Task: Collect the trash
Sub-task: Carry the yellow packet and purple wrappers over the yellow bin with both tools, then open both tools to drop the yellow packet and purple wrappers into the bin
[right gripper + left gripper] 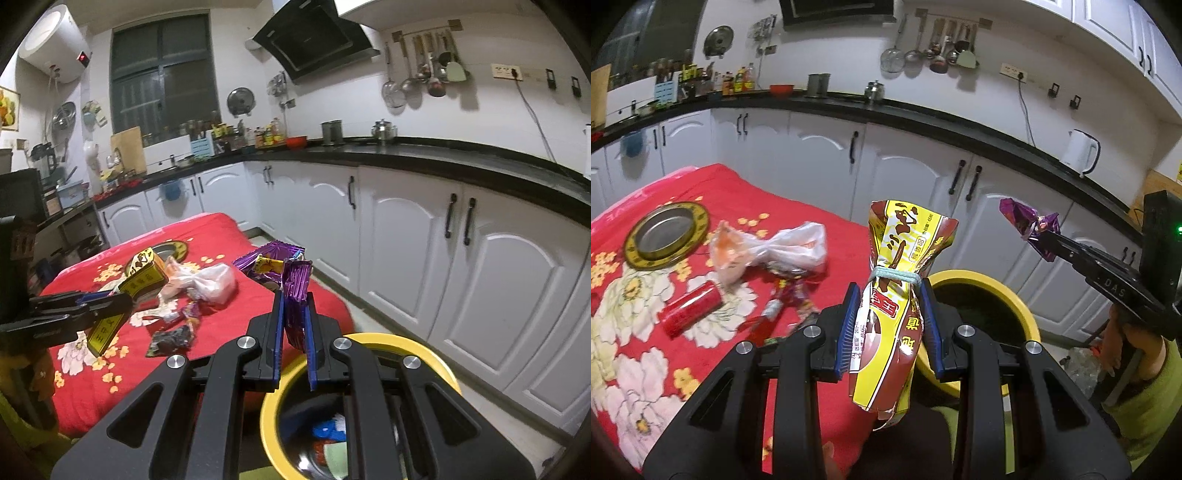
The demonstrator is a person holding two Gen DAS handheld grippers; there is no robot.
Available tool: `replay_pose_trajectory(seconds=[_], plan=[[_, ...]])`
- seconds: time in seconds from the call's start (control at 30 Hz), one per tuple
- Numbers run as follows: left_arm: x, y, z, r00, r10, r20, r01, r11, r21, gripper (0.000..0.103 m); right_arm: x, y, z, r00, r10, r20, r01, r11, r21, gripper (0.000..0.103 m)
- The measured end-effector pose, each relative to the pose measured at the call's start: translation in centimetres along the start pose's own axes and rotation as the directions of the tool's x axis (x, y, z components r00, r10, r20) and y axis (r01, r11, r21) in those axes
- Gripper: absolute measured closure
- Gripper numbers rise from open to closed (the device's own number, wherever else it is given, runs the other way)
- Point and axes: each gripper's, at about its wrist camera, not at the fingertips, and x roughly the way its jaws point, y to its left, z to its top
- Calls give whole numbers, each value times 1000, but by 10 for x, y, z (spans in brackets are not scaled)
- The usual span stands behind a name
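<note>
Trash: I hold a yellow packet point(897, 295) left, purple wrapper point(291, 291) right, above the bin point(369, 338); plastic bag point(768, 251) and scraps remain.

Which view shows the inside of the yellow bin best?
The right wrist view: it looks down into the bin, where trash already lies at the bottom. The left wrist view shows only part of its rim and dark interior behind the left gripper.
</note>
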Motion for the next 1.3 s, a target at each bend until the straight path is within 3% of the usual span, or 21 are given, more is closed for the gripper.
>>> replay_pose_trajectory(seconds=[0.6, 0.87, 1.07, 1.3], plan=[[44, -68, -14, 991, -109, -80, 117, 988, 98, 78, -27, -51, -14, 992, -121, 18, 120, 991, 67, 93], [73, -99, -30, 978, -143, -153, 165, 975, 145, 78, -30, -72, -22, 989, -148, -9, 148, 986, 81, 93], [94, -112, -40, 967, -153, -203, 186, 970, 156, 78, -23, -86, -33, 988, -143, -63, 148, 985, 92, 93], [111, -111, -47, 956, -177, -234, 207, 973, 106, 77, -11, -95, -45, 988, -107, -112, 120, 986, 114, 93]])
